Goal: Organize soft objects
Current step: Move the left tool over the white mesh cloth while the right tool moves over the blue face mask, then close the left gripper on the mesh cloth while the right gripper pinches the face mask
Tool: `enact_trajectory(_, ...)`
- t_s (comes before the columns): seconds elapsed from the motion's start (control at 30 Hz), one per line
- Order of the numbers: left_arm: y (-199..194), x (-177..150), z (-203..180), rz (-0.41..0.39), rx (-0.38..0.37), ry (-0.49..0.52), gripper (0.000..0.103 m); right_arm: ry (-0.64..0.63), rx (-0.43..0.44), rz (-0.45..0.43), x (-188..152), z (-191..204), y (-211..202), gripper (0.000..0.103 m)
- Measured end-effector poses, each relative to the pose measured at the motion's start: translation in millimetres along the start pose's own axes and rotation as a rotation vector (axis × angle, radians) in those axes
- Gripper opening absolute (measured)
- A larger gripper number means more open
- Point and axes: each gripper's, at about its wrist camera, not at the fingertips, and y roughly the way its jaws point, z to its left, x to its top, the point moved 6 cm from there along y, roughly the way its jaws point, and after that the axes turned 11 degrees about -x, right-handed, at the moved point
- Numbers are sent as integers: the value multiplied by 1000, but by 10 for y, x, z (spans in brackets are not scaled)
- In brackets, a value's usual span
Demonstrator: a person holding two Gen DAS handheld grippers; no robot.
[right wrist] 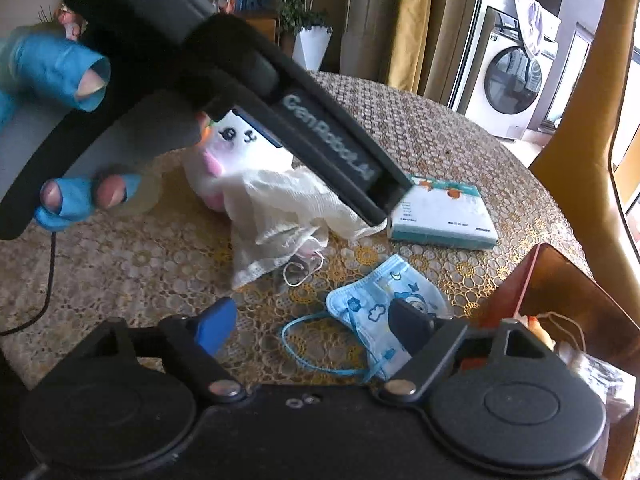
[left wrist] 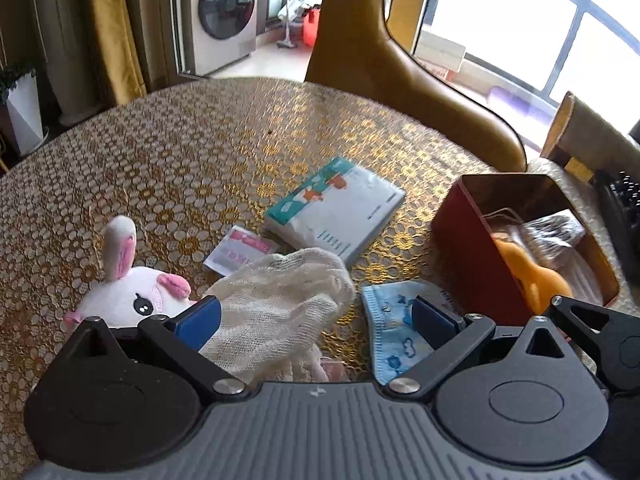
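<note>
The left hand-held gripper [left wrist: 316, 316] is held wide open over the white mesh cloth [left wrist: 280, 304] on the worktop [left wrist: 200, 140], nothing gripped. The right hand-held gripper [right wrist: 316, 328] is open over the blue mask [right wrist: 376, 304]; its loops could be snagged

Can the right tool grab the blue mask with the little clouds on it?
Probably yes. The right tool is open just above the blue mask, with one finger already over it. Nothing lies on the mask; the white cloth sits apart, farther back.
</note>
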Motion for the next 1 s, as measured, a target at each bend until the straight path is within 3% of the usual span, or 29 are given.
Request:
enact_trajectory(0.43, 285, -18, 156, 19, 112, 30, 101, 21, -52, 56, -31, -84, 406, 65)
enact_trajectory(0.63, 293, -8, 174, 0, 129, 38, 99, 68, -46, 78, -77, -144, 481, 51)
enact_trajectory(0.7, 285, 3, 180, -6, 130, 36, 92, 84, -40, 76, -71, -170, 476, 46)
enact_trajectory(0.83, 278, 7, 169, -11, 122, 38, 62, 95, -45, 70, -73, -185, 462, 35)
enact_trajectory(0.9, 296, -20, 168, -3, 115, 30, 56, 107, -39, 68, -73, -218, 469, 31)
enact_trajectory(0.97, 296, -48, 161, -3, 120, 36, 39, 115, -39, 65, -82, -231, 463, 28)
enact_trajectory(1.0, 293, -58, 161, -3, 117, 34, 37, 118, -40, 63, -84, -232, 455, 26)
